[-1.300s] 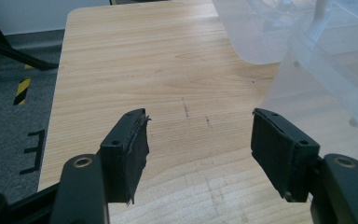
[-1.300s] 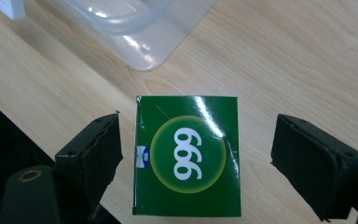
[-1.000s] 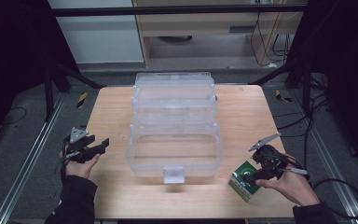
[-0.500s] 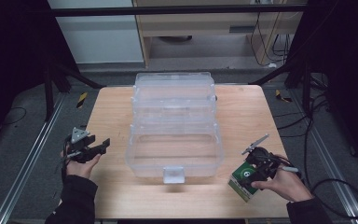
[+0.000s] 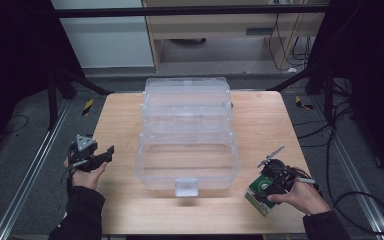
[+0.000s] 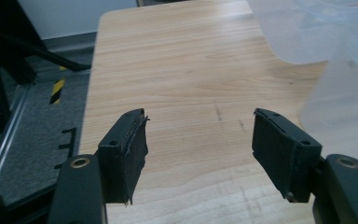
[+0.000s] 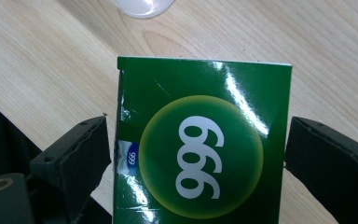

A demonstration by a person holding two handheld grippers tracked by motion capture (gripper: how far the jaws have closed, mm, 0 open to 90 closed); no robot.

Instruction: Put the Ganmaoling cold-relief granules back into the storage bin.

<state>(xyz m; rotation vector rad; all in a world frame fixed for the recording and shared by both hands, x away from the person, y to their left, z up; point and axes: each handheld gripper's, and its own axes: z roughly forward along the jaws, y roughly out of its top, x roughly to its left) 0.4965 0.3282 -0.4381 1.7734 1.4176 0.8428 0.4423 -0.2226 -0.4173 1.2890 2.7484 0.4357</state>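
One green box point(image 7: 200, 154) printed "999" lies flat on the desk point(image 5: 260, 120) near its front right corner, its long axis slanting toward the clear plastic case point(image 5: 187, 145). The right gripper point(image 5: 275, 177) straddles it, fingers point(image 7: 74, 158) spread just outside its long sides. The left gripper point(image 6: 209, 144) hovers wide open over bare wood.

Green box point(image 7: 200, 154) with a yellow-green disc printed "999"; glossy, lying flat near the bench's point(image 5: 130, 210) front right corner.
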